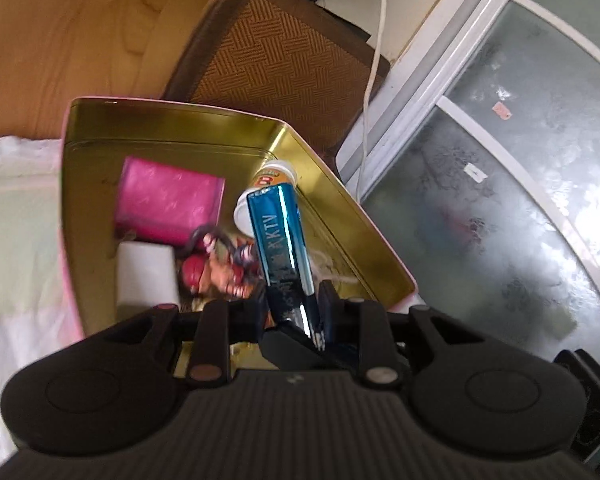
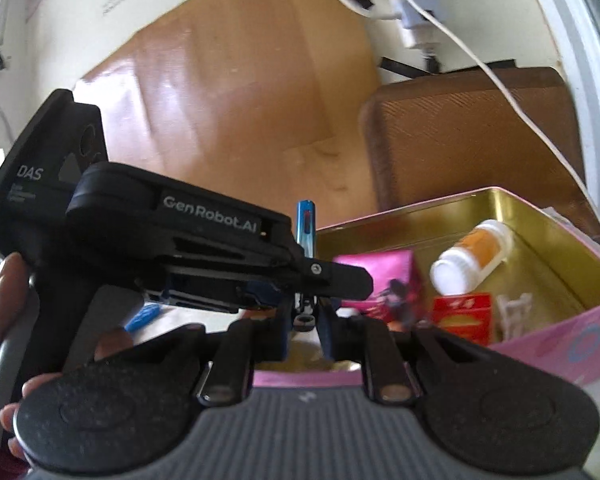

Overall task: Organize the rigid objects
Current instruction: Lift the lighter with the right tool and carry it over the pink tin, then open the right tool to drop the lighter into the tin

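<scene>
A: Left gripper [image 1: 290, 312] is clamped on the low end of the blue KTV lighter [image 1: 282, 240], which juts up and forward over the gold-lined tin [image 1: 340, 184]. The grip is near the lighter's end, so most of its length is unsupported

B: Risk one, then: it pivots between the pads and drops off-target. Where would it land?

A: Probably inside the tin. Below it lie the white pill bottle [image 1: 270, 184], the magenta box [image 1: 168, 204], a white block [image 1: 148, 276] and a small figurine [image 1: 220, 268]. A hard drop could knock the bottle or scatter the figurine

B: Right gripper?

A: Right gripper [image 2: 306, 322] has its jaws nearly together, close beside the lighter's metal base in its own view. Whether the pads actually press on it, I cannot tell

B: So risk two is both claws pulling on one lighter

A: Yes, or colliding, since the left gripper crosses directly ahead of the right, just short of the tin's near wall, and the person's hand [image 2: 4, 312] is close
</scene>
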Available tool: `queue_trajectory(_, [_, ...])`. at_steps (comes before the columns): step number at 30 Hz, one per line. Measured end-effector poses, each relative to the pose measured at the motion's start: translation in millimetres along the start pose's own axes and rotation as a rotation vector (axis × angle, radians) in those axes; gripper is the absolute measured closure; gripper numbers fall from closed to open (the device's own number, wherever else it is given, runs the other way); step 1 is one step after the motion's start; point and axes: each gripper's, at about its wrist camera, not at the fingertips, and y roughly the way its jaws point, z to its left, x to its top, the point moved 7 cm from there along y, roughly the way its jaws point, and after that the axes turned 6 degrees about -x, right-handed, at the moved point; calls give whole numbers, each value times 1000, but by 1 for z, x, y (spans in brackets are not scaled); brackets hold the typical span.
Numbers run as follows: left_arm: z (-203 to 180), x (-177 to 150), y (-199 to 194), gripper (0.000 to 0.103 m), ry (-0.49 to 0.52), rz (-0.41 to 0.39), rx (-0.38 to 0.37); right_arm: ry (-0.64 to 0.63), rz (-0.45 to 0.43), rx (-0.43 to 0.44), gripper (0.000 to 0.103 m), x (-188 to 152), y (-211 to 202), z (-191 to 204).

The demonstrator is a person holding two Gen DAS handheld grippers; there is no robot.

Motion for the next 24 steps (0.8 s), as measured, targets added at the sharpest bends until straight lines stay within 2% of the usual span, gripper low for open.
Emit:
queue_trajectory(6, [7, 10, 33, 74, 11, 23, 56, -17, 8, -77, 89, -3, 27, -19])
queue_trajectory(11, [11, 11, 46, 69, 15, 26, 75, -73, -11, -162, 88, -10, 37, -24])
queue_trajectory(12, [10, 11, 47, 64, 19, 20, 78, -79, -23, -174, 88, -10, 37, -26])
queue_trajectory(13, [9, 12, 47, 53, 24, 15, 81, -82, -37, -191, 86, -10, 38, -28])
queue_trajectory(14, [7, 12, 47, 47, 27, 9, 83, -91, -55, -218, 79, -11, 38, -31])
queue_trajectory(16, [6, 12, 45, 24, 26, -3, 114, -103, -79, -278, 63, -10, 35, -34])
queue_trajectory(17, [6, 11, 44, 23, 39, -12, 154, -92, -96, -280, 52, -9, 32, -35])
queue_trajectory(18, [6, 9, 39, 23, 63, -23, 176, -81, -114, -277, 50, -9, 28, -36])
queue_trajectory(22, [10, -2, 3, 24, 54, -57, 118, -31, -105, -256, 50, -11, 14, -37])
queue_trajectory(24, [15, -8, -21, 24, 59, -89, 117, -14, -99, -227, 51, -13, 6, -33])
